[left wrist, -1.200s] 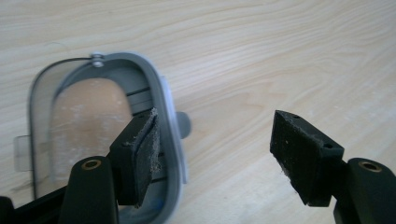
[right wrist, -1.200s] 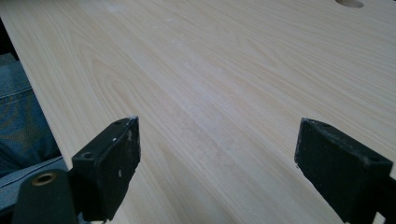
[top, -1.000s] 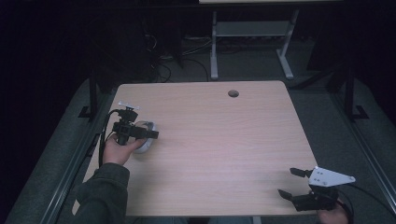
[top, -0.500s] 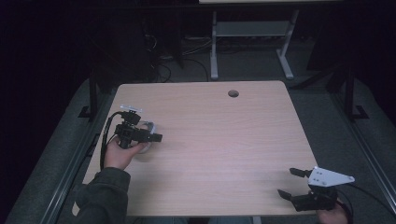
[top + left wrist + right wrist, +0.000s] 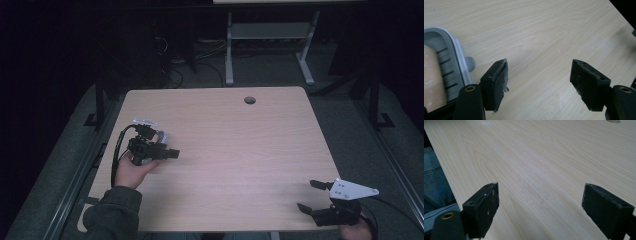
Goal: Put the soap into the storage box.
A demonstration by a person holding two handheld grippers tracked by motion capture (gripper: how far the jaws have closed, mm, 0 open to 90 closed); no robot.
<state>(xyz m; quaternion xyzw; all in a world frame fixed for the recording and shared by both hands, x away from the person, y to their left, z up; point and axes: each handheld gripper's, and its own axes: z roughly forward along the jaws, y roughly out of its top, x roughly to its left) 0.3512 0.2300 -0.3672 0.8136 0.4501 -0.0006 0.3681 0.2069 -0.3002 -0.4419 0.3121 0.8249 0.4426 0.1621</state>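
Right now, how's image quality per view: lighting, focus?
High view: dim, surroundings near black, table evenly lit, left tongs soft. Left gripper view: bright, wood grain sharp, grey tray at the edge slightly soft. Right gripper view: table evenly lit, pads dark but crisp.

A pale wooden table (image 5: 235, 150) has a round cable hole (image 5: 249, 100) near its far edge. Beyond it, on a grey floor (image 5: 350, 120), stands the white frame (image 5: 267, 35) of another desk, with dark cables (image 5: 172, 75) lying to its left.
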